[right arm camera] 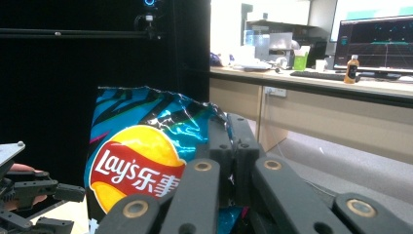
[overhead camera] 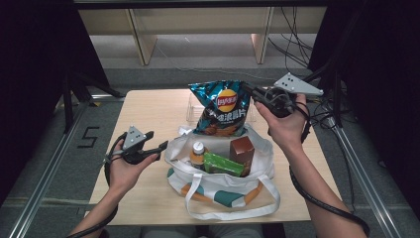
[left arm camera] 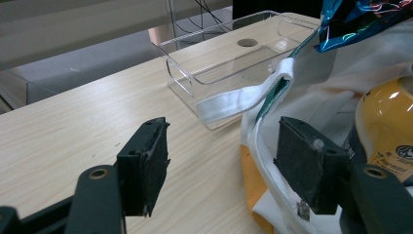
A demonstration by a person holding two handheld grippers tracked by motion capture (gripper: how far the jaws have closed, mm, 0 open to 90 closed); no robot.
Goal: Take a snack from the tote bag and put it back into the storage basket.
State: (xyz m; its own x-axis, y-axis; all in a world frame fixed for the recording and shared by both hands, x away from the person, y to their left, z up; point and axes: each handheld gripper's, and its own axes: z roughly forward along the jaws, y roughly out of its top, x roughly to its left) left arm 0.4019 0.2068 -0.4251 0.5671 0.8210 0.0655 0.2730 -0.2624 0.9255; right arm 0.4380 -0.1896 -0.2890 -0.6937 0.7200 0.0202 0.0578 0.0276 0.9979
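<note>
Crisps (overhead camera: 221,108), a crinkled foil bag, hang above my tote (overhead camera: 220,181), its lower edge hidden behind the rim, pinched at a top corner by my right gripper (overhead camera: 250,91). My left gripper (overhead camera: 159,141) is spread beside the cloth rim.

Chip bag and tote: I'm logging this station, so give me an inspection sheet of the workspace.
Surface: light wooden table.
Job's things: Lay's chip bag held up above the white tote bag.
Clutter: bottle, green packet and brown box in the tote; clear tray behind.
Grippers: right gripper shut on the chip bag's corner; left gripper open at the tote's rim.
Cables: black cable along the right forearm.
Surroundings: wooden benches, grey floor.
</note>
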